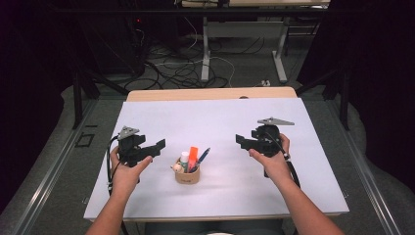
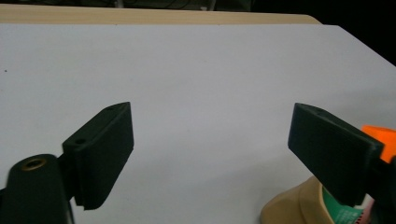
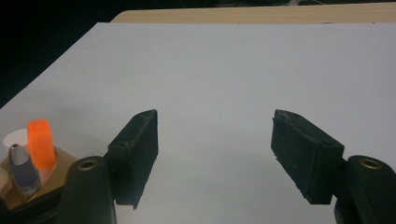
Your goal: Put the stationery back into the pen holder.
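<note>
My left gripper [image 1: 159, 145] and right gripper [image 1: 240, 140] both gape empty, pen cup [image 1: 187, 175] on the table between them, nearer my left.

Holder contents partly obscured
Cup [image 2: 292, 207] is cut by frame edge; orange marker [image 2: 380, 140] is mostly hidden behind a black jaw.
</note>
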Demonstrator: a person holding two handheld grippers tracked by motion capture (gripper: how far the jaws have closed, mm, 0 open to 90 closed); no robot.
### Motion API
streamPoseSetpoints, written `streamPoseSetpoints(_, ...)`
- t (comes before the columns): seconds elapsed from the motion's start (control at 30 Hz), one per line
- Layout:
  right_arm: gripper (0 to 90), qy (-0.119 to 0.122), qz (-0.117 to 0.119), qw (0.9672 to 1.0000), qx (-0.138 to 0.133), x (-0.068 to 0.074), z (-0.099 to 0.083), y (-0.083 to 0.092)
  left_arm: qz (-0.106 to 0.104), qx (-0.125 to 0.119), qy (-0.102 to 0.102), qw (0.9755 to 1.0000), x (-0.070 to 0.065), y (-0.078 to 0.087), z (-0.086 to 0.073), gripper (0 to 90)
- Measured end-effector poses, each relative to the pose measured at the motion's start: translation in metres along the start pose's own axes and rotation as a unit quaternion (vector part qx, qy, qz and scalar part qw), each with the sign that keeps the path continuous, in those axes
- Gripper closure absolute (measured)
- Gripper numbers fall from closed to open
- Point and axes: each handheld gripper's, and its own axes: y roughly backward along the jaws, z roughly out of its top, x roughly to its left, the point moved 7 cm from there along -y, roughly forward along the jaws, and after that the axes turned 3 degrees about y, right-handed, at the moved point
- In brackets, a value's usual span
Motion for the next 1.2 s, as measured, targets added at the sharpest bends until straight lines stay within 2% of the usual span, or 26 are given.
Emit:
streamPoseSetpoints(0.13,29.7,0.002,-0.01,0.9999,0.002,-0.006,-0.002,-0.002,0.0,0.002,0.0,1.0,0.006,-0.002,-0.002,4.9)
streamPoseSetpoints(0.3,26.3,0.001,-0.02,0.9998,0.005,-0.015,-0.006,-0.006,0.003,0.003,-0.002,1.0,0.012,-0.005,-0.005,1.1)
streamPoseSetpoints(0.4,25.5,0.003,-0.024,0.9997,0.011,-0.02,-0.009,-0.008,0.006,0.009,0.003,0.9999,0.017,-0.006,-0.007,1.1)
streamPoseSetpoints(0.57,22.8,0.003,-0.03,0.9995,0.011,-0.026,-0.011,-0.01,0.016,-0.002,0.018,0.9997,0.025,-0.008,-0.009,1.1)
streamPoseSetpoints(0.63,21.8,0.0,-0.033,0.9994,0.01,-0.028,-0.011,-0.011,0.018,0.003,0.021,0.9996,0.027,-0.008,-0.01,0.8)
streamPoseSetpoints(0.77,19.5,0.001,-0.04,0.9991,0.012,-0.034,-0.013,-0.012,0.026,0.007,0.02,0.9994,0.032,-0.009,-0.013,0.5)
streamPoseSetpoints(0.9,17.9,0.0,-0.046,0.9988,0.015,-0.038,-0.015,-0.013,0.03,0.012,0.01,0.9994,0.034,-0.01,-0.016,0.4)
streamPoseSetpoints(1.07,16.3,-0.001,-0.053,0.9984,0.02,-0.042,-0.018,-0.015,0.043,0.017,0.018,0.9988,0.038,-0.01,-0.017,0.4)
streamPoseSetpoints(1.2,15.4,-0.002,-0.056,0.9982,0.022,-0.043,-0.019,-0.015,0.046,0.018,0.016,0.9986,0.039,-0.011,-0.018,0.4)
